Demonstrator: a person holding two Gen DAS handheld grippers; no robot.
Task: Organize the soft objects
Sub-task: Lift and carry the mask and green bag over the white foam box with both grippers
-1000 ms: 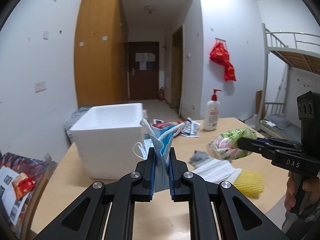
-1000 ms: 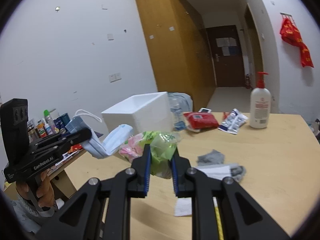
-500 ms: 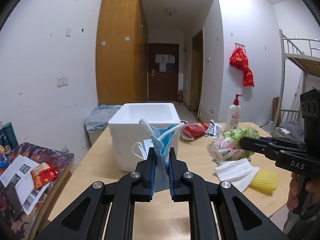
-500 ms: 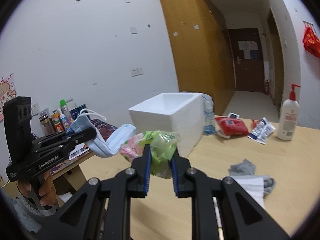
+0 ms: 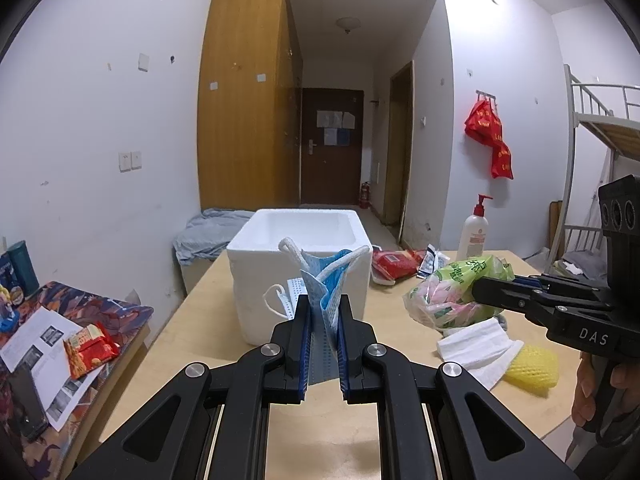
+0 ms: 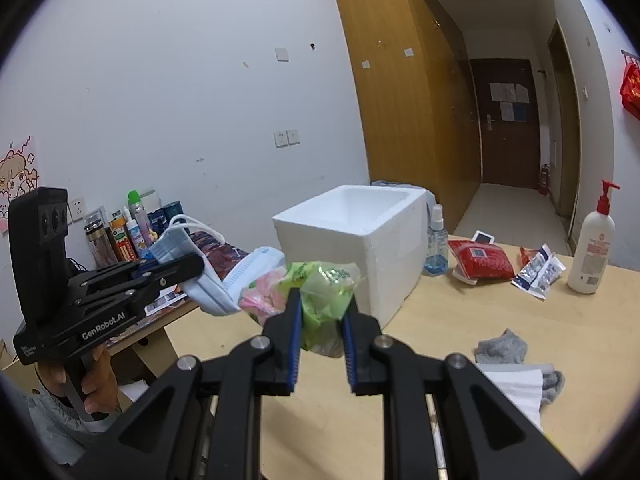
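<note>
Left gripper (image 5: 322, 334): pinching a bundle of blue face masks (image 5: 320, 288), ear loops sticking up above the pads.
Right gripper (image 6: 320, 320): clamped on a green plastic bag (image 6: 324, 296) with pink soft stuff inside.
Foam box (image 5: 298, 248): white, open-topped, on the wooden table (image 5: 200, 320); at 12 o'clock of the left gripper, about 1 o'clock of the right.
Both loads: in the air, short of the box, not touching it.
Step in hand: likely carrying both items to the box.
Doing it well: bring each load over the rim before letting go; the masks hang loose, so a loop could snag on the wall. Go one hand at a time, since the opening looks tight for two.
Left on table: grey sock (image 6: 500, 346), white cloth (image 5: 476, 344), yellow foam net (image 5: 530, 366), at 3 to 4 o'clock.
</note>
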